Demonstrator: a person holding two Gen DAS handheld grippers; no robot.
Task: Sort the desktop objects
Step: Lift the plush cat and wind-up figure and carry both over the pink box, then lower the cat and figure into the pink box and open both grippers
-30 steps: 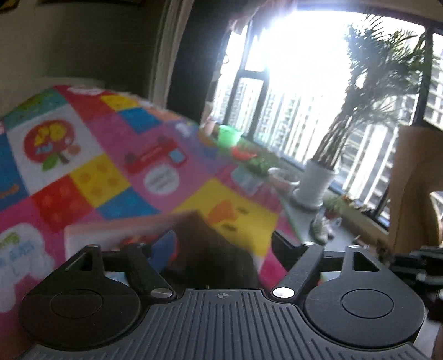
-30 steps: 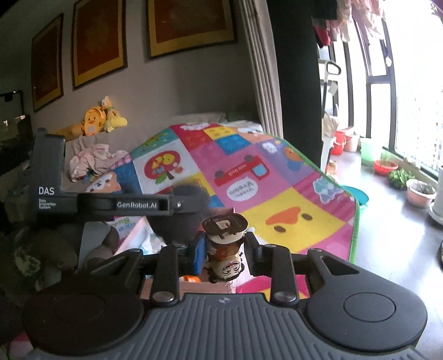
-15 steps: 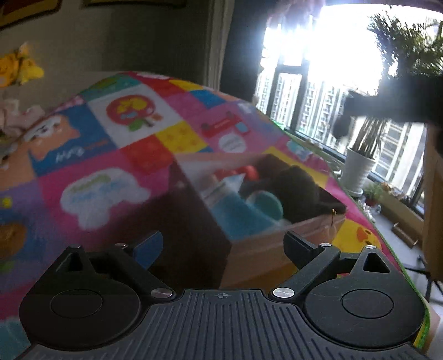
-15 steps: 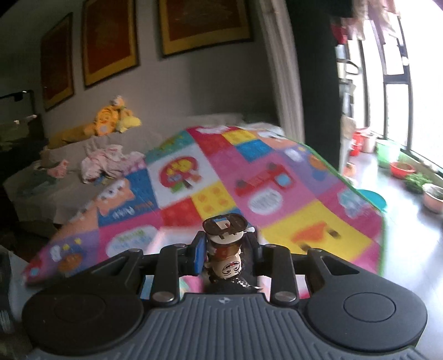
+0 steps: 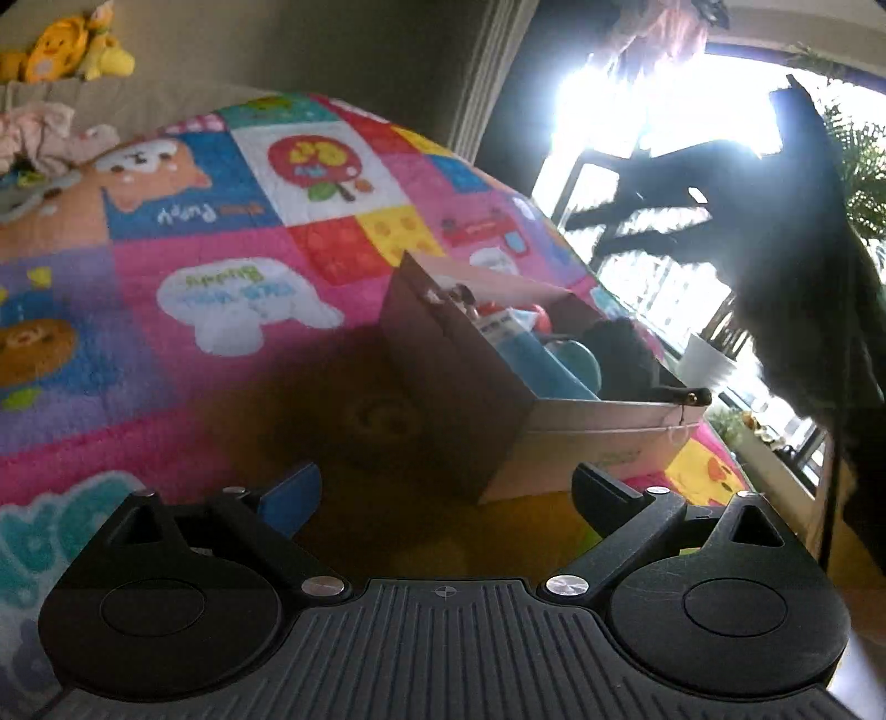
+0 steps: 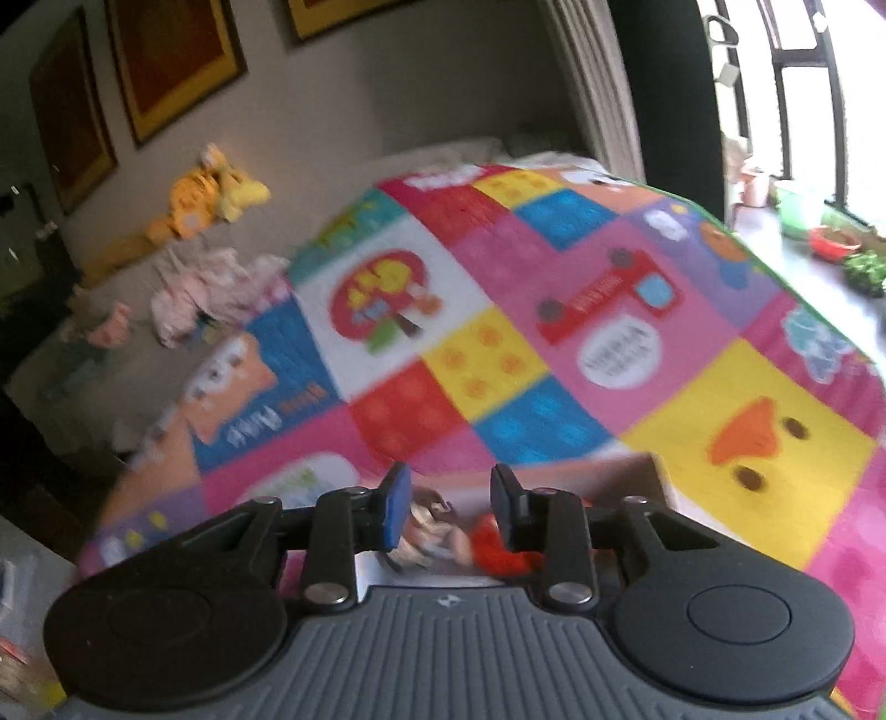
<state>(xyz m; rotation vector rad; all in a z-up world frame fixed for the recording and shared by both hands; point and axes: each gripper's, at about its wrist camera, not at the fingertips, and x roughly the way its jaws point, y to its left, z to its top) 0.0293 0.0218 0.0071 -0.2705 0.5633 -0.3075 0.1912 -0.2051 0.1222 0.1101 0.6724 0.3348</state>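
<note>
Left wrist view: we see a patchwork play mat point(image 5: 232, 260) with cartoon squares covering the surface, a beige sofa behind it with a yellow plush point(image 5: 66, 52) and pink clothes point(image 5: 41, 138). A bright window point(image 5: 664, 138) sits at right, with a plant in a white pot point(image 5: 709, 363) by it. A cardboard box point(image 5: 470, 399) stands on the mat, just ahead of the left gripper point(image 5: 446, 493). Inside we make out a blue ball point(image 5: 576, 365), something red and a dark item; the rest is too blurred to name. The jaws are spread wide and empty, the box corner between them but not touched. A dark backlit shape at right is the other gripper, we think.

Right wrist view: same mat point(image 6: 554, 332), blurred. Framed pictures point(image 6: 171, 61) hang on the grey wall; plush point(image 6: 210, 194) and clothes on the sofa; curtain and window at right. The right gripper point(image 6: 451, 509) hangs over the box point(image 6: 626, 471) edge, its jaws opening with nothing pinched. The figurine point(image 6: 429, 531) lies below them in the box beside a red piece point(image 6: 493, 545).

Versus a second ago: the figurine was clamped upright in the right jaws, now it is released. The left jaws have widened, and that view has swung from window to box.
</note>
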